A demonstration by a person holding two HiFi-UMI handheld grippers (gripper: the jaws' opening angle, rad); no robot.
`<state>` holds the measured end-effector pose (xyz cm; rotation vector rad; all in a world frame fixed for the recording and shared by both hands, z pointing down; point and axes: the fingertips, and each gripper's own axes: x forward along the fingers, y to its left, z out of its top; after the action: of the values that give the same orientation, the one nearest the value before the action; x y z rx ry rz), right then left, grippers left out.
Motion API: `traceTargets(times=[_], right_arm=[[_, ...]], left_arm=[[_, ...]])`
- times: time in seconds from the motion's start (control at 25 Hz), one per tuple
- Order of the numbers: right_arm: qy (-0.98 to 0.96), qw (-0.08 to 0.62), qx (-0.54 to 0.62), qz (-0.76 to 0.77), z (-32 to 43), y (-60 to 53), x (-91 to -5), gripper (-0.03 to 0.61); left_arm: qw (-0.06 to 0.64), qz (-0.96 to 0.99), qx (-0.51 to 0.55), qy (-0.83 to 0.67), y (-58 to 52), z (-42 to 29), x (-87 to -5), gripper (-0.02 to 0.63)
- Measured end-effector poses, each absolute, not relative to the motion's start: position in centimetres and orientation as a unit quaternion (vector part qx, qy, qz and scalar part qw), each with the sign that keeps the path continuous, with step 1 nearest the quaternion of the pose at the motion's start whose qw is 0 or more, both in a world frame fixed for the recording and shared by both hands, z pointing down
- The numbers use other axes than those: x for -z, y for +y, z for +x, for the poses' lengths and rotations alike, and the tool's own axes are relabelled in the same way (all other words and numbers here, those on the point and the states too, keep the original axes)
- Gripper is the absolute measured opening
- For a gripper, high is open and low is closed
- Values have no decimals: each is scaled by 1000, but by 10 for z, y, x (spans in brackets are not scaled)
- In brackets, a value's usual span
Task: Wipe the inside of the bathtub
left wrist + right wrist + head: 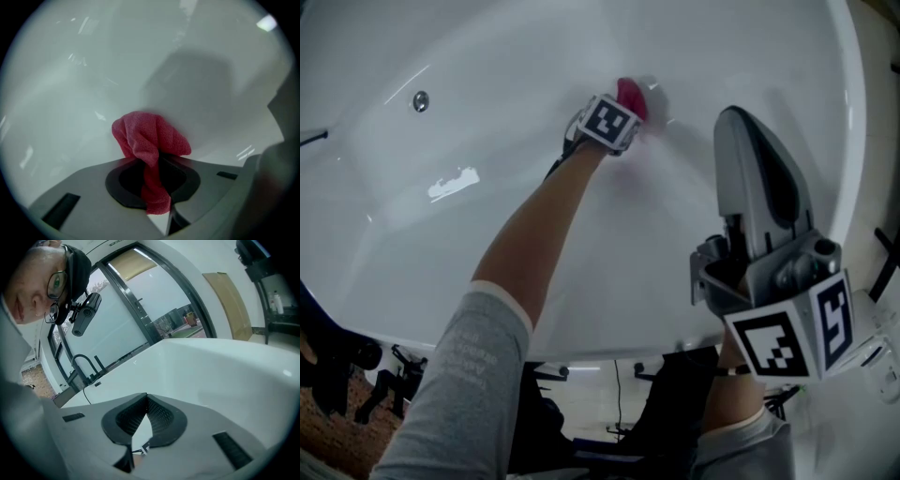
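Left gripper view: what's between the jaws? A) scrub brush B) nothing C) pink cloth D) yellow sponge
C: the left gripper is shut on a pink cloth, and the cloth's bunched end lies against the white bathtub wall.

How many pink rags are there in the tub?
1. The pink rag is pinched in the left gripper, pressed against the inside wall of the bathtub. The arm could hide another.

Glossy, smooth white bathtub [412,253] — nubby, matt pink cloth [152,138] — smooth grey plastic right gripper [146,399], ribbed black pads [164,418]
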<state>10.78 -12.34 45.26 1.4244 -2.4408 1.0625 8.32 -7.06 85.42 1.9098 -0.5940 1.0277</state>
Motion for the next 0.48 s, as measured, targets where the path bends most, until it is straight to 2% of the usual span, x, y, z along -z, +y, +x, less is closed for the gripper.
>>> traceTargets(times=[0.08,0.32,0.4,0.48], right_arm=[[-804,55,-356,472,109,-122,-454,9],[-807,69,-348,472,108,-119,-456,9],[-805,70,-348,475,110,-119,-457,9],[-802,67,-353,476,111,-118,-458,9]], left_arm=[[354,762,-504,-200,-65,68,-865,60],[58,768,-632,-81,-99,45,-877,66],[-9,758,-650,-44,-104,35,-880,66],[-45,757,-651,-29,-101,32,-880,64]])
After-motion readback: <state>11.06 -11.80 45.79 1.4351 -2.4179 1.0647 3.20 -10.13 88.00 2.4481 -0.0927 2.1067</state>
